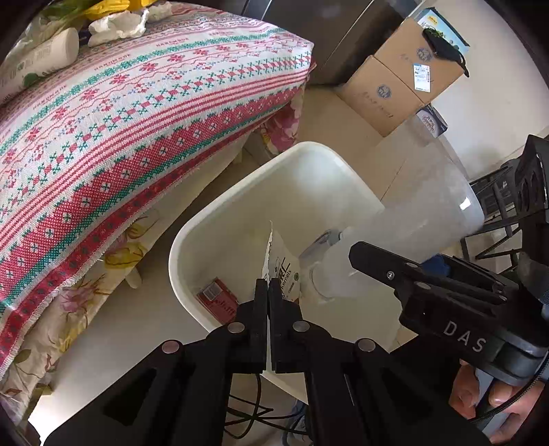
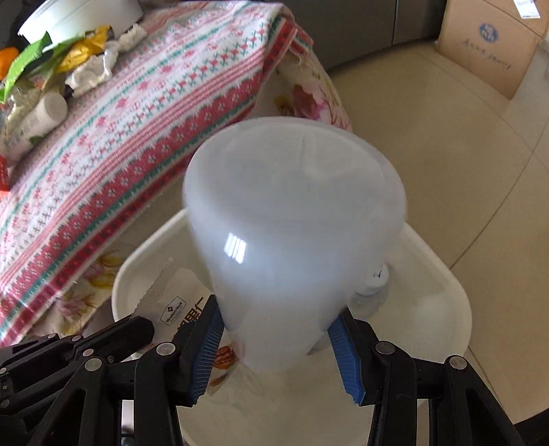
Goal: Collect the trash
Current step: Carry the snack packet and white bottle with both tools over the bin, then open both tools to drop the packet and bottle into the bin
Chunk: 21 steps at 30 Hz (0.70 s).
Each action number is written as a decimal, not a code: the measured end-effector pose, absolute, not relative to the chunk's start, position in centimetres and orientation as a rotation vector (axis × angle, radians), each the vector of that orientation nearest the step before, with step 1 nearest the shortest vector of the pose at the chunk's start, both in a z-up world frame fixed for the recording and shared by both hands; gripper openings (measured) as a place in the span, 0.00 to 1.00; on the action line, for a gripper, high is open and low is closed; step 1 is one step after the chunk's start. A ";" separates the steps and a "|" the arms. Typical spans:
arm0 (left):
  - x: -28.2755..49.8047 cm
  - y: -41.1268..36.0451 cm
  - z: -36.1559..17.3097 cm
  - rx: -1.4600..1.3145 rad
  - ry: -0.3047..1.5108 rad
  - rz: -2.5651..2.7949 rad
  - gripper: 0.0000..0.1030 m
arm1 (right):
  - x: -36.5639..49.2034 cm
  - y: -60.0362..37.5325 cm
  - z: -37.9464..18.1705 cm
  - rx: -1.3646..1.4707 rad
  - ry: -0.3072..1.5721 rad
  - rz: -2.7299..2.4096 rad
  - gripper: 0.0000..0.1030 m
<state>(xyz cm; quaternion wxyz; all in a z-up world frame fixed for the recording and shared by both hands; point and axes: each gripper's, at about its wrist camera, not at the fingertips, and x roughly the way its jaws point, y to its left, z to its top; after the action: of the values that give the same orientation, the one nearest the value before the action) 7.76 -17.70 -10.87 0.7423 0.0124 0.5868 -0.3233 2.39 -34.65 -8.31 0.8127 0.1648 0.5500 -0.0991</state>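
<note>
Trash of several kinds lies inside the white bin (image 1: 219, 219), which stands on the pale floor just beside the cloth-covered table (image 1: 113, 113). Frosted plastic cup (image 2: 291, 219), blurred in the right wrist view, hangs over the bin's opening, its narrow end clamped between the blue-padded fingers (image 2: 206, 346) of the right gripper (image 2: 279, 346); the jaws are parted only by the width of the cup. Left gripper (image 1: 267, 302), fingers pressed together with nothing between them, points down into the bin. White snack wrapper (image 1: 283, 271) with printed text stands against the bin's inner wall, touching the left fingertips' far side; whether it is pinched cannot be told. Red packet (image 1: 218, 296) lies on the bin floor. On the table, well apart from the bin, rest crumpled white tissue (image 1: 118, 24), a white tube (image 1: 41, 61) and yellow and green wrappers (image 2: 79, 51). Cardboard boxes (image 1: 401, 79) stand stacked beyond the bin
</note>
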 end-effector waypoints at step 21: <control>10.0 -11.9 -5.9 -0.123 1.178 -0.604 0.37 | 2.7 -35.0 -7.2 0.409 1.119 -0.240 0.58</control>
<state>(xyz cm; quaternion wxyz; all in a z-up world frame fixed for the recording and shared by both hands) 10.04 -11.86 -5.87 0.7871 -0.0571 0.5467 -0.2800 2.73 -34.97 -7.19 0.8210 0.1922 0.5256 -0.1127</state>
